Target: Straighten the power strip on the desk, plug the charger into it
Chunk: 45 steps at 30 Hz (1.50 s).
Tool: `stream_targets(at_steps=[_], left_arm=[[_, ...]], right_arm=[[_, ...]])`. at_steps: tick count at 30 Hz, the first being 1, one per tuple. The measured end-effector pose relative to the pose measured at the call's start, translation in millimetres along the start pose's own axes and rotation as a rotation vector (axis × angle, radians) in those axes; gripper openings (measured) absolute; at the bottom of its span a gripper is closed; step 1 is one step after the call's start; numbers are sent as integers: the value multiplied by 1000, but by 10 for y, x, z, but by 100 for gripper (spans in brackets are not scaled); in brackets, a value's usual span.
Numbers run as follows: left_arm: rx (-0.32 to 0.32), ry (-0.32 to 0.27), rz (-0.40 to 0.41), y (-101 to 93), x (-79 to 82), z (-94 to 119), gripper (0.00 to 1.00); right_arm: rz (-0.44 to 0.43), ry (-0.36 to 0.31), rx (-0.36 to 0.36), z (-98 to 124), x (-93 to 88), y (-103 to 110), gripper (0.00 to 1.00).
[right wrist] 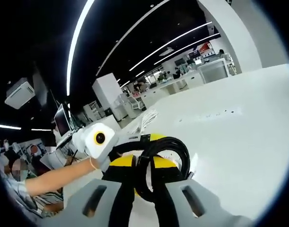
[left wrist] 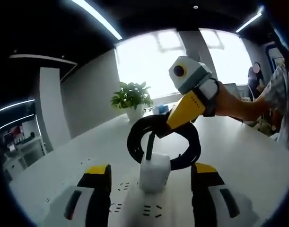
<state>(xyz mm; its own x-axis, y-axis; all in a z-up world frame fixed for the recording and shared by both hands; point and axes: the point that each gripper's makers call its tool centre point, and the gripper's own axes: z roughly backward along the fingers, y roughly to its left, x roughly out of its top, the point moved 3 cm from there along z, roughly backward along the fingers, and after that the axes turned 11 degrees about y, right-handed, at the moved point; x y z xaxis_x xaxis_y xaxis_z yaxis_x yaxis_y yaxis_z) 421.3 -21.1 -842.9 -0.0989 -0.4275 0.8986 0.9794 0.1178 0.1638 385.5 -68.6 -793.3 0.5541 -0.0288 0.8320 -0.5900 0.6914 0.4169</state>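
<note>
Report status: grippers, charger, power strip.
Left hand-held gripper open, straddling white charger on power strip. Right hand-held gripper shut on coiled black cable. Nothing blocking.

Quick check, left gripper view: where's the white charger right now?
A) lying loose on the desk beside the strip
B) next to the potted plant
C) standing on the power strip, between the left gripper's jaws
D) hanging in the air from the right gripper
C: the white charger stands upright on the power strip, with the left gripper's jaws open on either side, its coiled black cable looping behind.
</note>
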Motion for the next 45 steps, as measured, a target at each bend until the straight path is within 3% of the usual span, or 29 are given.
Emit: stream_targets(at_steps=[14,20,31,34,41,45], left_arm=[[11,1,4,-7,-21,33,70],[20,-2,7,8,-29,74,71],[45,-11,17,31,-53,161,87],[61,-13,23,59,-60,173,98],[87,-4,23,105,-59,246,99],[101,3,25,130,-53,289,99]], right_arm=[[23,4,4,-5,-58,19,26],[31,32,-1,-45,-138,23,37],[37,11,3,-15,-128,58,49],[35,3,10,-17,-121,69,51],[33,-5,23,-8,-116,120,59],[51,-54,-17,37,-43,64,73]])
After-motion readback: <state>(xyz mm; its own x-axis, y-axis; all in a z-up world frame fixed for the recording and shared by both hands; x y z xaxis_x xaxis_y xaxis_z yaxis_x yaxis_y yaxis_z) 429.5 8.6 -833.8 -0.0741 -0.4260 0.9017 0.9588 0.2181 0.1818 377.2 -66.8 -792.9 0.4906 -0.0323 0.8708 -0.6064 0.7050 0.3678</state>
